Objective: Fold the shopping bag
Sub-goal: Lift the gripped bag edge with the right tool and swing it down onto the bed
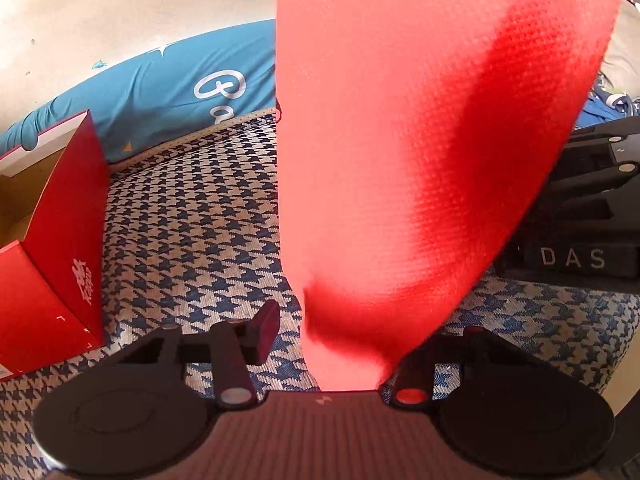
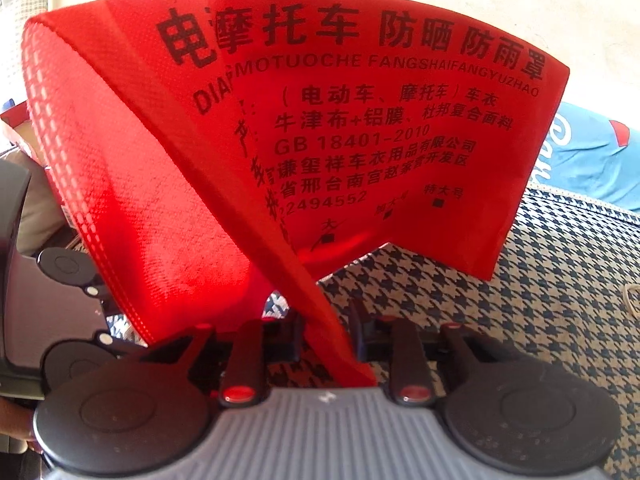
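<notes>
The red non-woven shopping bag (image 1: 400, 140) rises close in front of the left wrist camera, and its lower end drops between the jaws of my left gripper (image 1: 348, 320). The left finger (image 1: 264, 332) stands a little apart from the cloth; the right finger is hidden behind it. In the right wrist view the bag (image 2: 360, 128) shows black printed text, and a folded strip of it runs down between the fingers of my right gripper (image 2: 326, 320), which pinch it. My left gripper (image 2: 60, 268) shows at the left edge there.
The grippers hover over a houndstooth-patterned cover (image 1: 192, 220). An open red cardboard box (image 1: 60, 240) stands at the left. A blue printed cloth (image 1: 160, 88) lies along the back by a pale wall. The right gripper's black body (image 1: 580, 240) is at the right.
</notes>
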